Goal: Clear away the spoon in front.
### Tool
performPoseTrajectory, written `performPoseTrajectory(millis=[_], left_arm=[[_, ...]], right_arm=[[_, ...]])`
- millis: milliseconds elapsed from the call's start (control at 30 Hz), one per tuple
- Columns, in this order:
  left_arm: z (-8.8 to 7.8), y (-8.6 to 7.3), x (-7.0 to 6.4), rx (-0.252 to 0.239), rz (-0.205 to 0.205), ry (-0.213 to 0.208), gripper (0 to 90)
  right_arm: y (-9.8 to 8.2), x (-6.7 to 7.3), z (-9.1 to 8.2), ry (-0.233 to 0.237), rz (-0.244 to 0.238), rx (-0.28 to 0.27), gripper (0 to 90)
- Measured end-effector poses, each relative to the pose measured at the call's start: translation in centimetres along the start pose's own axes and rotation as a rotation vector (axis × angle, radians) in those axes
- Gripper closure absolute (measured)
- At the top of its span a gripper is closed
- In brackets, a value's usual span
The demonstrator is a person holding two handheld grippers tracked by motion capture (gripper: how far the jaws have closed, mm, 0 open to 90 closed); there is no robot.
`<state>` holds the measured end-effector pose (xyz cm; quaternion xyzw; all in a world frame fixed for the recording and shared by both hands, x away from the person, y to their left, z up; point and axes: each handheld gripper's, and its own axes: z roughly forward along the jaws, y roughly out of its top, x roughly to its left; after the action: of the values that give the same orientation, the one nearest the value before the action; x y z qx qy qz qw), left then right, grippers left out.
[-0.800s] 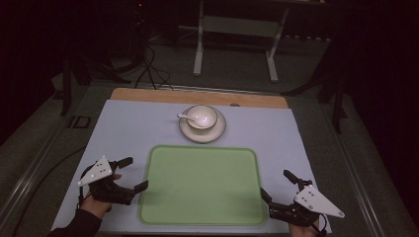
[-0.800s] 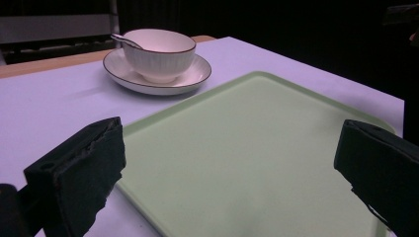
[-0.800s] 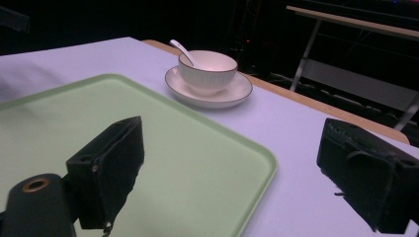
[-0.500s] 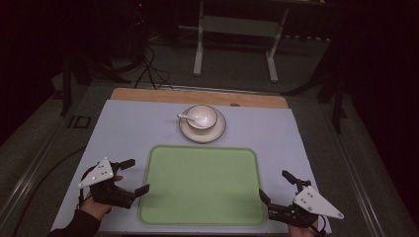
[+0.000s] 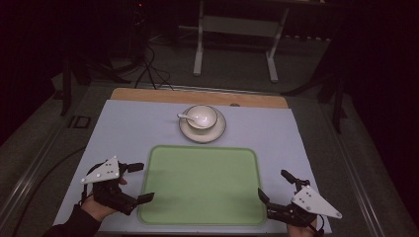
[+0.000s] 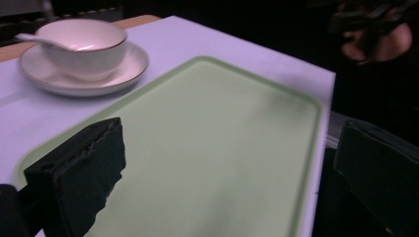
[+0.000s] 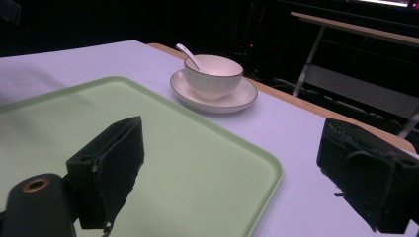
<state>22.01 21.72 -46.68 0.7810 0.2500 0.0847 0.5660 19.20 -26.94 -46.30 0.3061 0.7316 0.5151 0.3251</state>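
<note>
A pale green tray (image 5: 202,187) lies at the front middle of the white table. My left gripper (image 5: 143,182) stands open at the tray's left edge, one jaw over the rim. My right gripper (image 5: 273,183) stands open at the tray's front right corner. Nothing is between either pair of jaws. Behind the tray a white bowl (image 5: 201,116) sits on a white saucer (image 5: 217,129), with a white spoon (image 5: 185,117) resting in the bowl. The left gripper view looks across the tray (image 6: 212,128) toward the bowl (image 6: 84,47). The right gripper view shows the tray (image 7: 148,128) and bowl (image 7: 213,74).
A wooden strip (image 5: 148,95) runs along the table's far edge. Beyond it on the dark floor stand a metal frame (image 5: 234,29) and cables (image 5: 148,64). The person's other hand (image 6: 378,34) appears far off in the left gripper view.
Both hands have shifted only slightly. The jaws stay open, and the tray, bowl and spoon have not moved.
</note>
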Motion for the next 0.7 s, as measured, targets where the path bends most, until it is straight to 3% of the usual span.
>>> performPoseTrajectory(millis=[133,233,433,567,700], left_arm=[[0.4,1.8,-0.3,0.0,0.031,-0.015,0.0],[0.8,3.8,-0.2,-0.013,0.06,0.002,0.0],[1.6,6.1,1.0,-0.052,0.039,0.019,0.0],[2.3,6.8,1.4,-0.045,0.053,0.031,0.0],[3.4,7.2,2.1,-0.04,0.055,0.082,1.0]], right_arm=[[0.0,0.0,0.0,0.0,0.002,-0.005,10.9],[0.1,0.0,-0.1,0.002,0.0,-0.011,10.9],[0.1,0.1,-0.2,0.007,-0.002,-0.021,10.9],[0.1,0.1,-0.2,0.008,-0.001,-0.023,10.9],[0.1,0.1,-0.2,0.008,-0.004,-0.023,10.9]])
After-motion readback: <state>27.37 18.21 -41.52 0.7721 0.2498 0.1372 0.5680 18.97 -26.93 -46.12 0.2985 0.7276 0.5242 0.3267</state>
